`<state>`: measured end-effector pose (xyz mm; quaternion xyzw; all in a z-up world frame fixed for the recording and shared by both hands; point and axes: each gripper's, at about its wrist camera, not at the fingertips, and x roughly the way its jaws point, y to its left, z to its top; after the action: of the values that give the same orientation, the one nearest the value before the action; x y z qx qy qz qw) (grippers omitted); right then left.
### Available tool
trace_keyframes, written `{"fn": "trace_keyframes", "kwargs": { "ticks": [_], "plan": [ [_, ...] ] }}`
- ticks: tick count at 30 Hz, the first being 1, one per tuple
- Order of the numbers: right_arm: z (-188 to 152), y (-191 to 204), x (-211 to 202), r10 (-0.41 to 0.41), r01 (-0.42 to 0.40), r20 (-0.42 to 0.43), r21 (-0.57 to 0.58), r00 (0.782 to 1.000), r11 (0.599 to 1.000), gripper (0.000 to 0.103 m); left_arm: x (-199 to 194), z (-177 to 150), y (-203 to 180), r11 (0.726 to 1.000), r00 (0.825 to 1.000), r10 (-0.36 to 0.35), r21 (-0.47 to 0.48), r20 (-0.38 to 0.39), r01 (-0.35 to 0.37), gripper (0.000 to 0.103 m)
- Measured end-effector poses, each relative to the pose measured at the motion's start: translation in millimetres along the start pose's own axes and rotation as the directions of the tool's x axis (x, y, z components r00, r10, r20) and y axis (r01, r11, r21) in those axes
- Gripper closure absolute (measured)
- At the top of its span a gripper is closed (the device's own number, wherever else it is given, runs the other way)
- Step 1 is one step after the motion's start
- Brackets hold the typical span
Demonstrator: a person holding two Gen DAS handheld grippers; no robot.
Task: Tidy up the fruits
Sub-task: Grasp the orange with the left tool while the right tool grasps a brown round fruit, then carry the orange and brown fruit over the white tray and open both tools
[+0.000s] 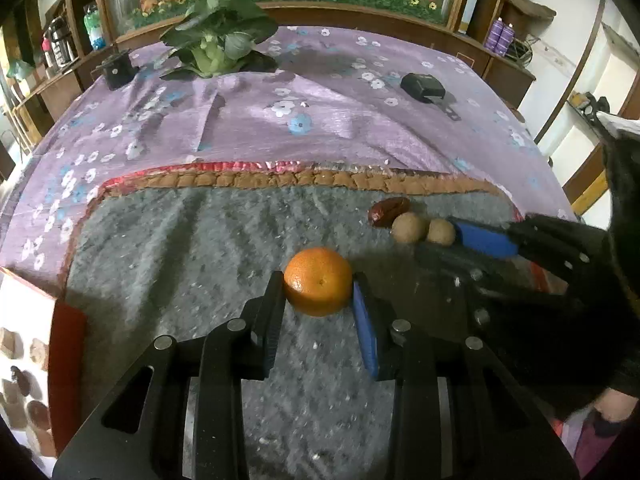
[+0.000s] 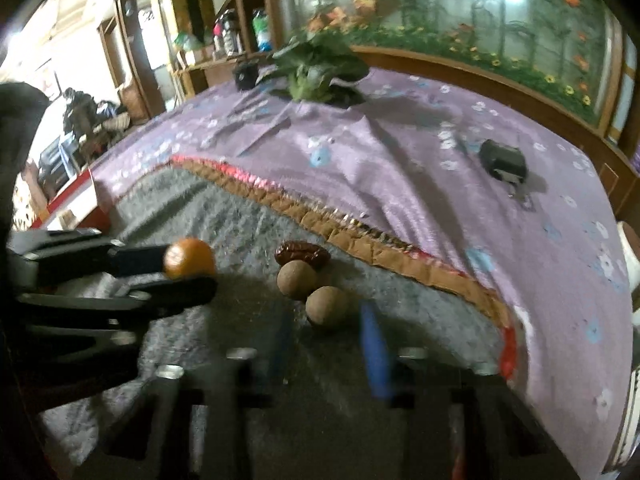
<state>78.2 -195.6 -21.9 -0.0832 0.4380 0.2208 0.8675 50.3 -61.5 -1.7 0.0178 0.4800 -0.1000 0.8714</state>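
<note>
My left gripper (image 1: 319, 292) is shut on an orange (image 1: 319, 281) and holds it over the grey mat (image 1: 180, 248). The orange also shows in the right wrist view (image 2: 190, 258), held between the left gripper's black fingers. Two brown round fruits (image 1: 408, 228) (image 1: 440, 232) and a dark red date (image 1: 389, 209) lie at the mat's right. My right gripper (image 2: 326, 336) is open, its fingers on either side of the nearer brown fruit (image 2: 328, 306), just short of it. The other brown fruit (image 2: 297, 278) and the date (image 2: 302, 255) lie just beyond.
A purple flowered cloth (image 1: 320, 120) covers the table beyond the mat. A leafy green vegetable (image 1: 216, 46), a small black box (image 1: 117, 69) and a black device (image 1: 423, 85) lie on it. A red-edged box (image 1: 40, 360) with pictured fruits sits at the left.
</note>
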Motion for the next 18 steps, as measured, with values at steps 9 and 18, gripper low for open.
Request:
{"fn": "trace_keyframes", "kwargs": {
  "ticks": [9,18],
  "plan": [
    [-16,10,-27,-0.003,0.002,0.020,0.037,1.000,0.999,0.082,-27,-14,11,1.000,1.000,0.016,-0.019,0.025,-0.015,0.071],
    [-27,61,-60,0.053,-0.056,0.085,0.038,0.995,0.998,0.082,-57,-35,36,0.996,0.996,0.077,-0.045,0.053,-0.075,0.071]
  ]
}}
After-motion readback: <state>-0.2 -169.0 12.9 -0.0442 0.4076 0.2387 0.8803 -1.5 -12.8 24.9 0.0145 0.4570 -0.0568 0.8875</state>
